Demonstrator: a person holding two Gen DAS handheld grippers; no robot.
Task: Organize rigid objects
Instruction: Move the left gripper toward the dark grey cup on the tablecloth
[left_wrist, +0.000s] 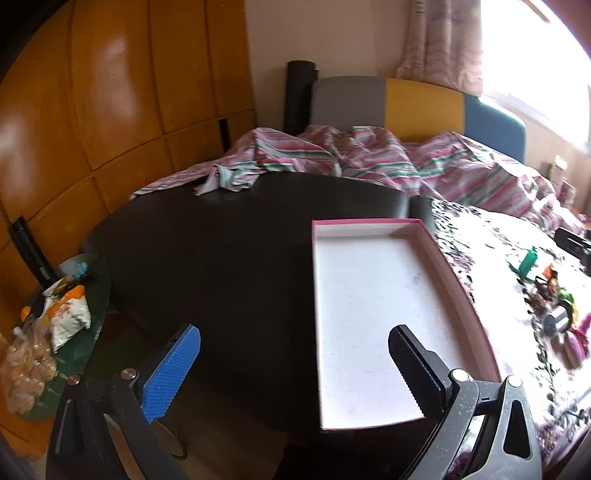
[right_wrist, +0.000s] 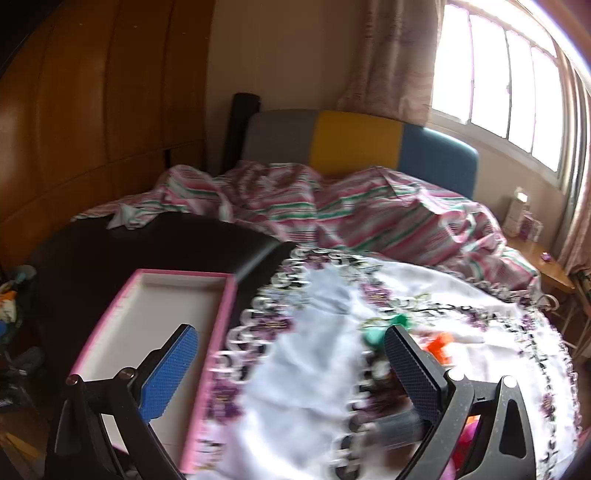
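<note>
A shallow pink-rimmed box with a white inside (left_wrist: 373, 317) lies empty on the dark table; it also shows in the right wrist view (right_wrist: 155, 325). Small toys lie on the floral cloth to its right: a green-and-white piece (left_wrist: 530, 262), a silver cylinder (left_wrist: 556, 321) and pink pieces (left_wrist: 576, 343). In the blurred right wrist view I see a green piece (right_wrist: 376, 334), an orange piece (right_wrist: 439, 345) and a grey cylinder (right_wrist: 395, 430). My left gripper (left_wrist: 293, 354) is open and empty above the box's near left part. My right gripper (right_wrist: 291, 354) is open and empty above the cloth.
The dark table (left_wrist: 221, 243) carries a white floral cloth (left_wrist: 491, 258) on its right half. A striped bedspread (left_wrist: 332, 155) lies behind it. Snack bags (left_wrist: 66, 314) sit on a low glass stand at the left. A wooden wardrobe (left_wrist: 110, 92) fills the left wall.
</note>
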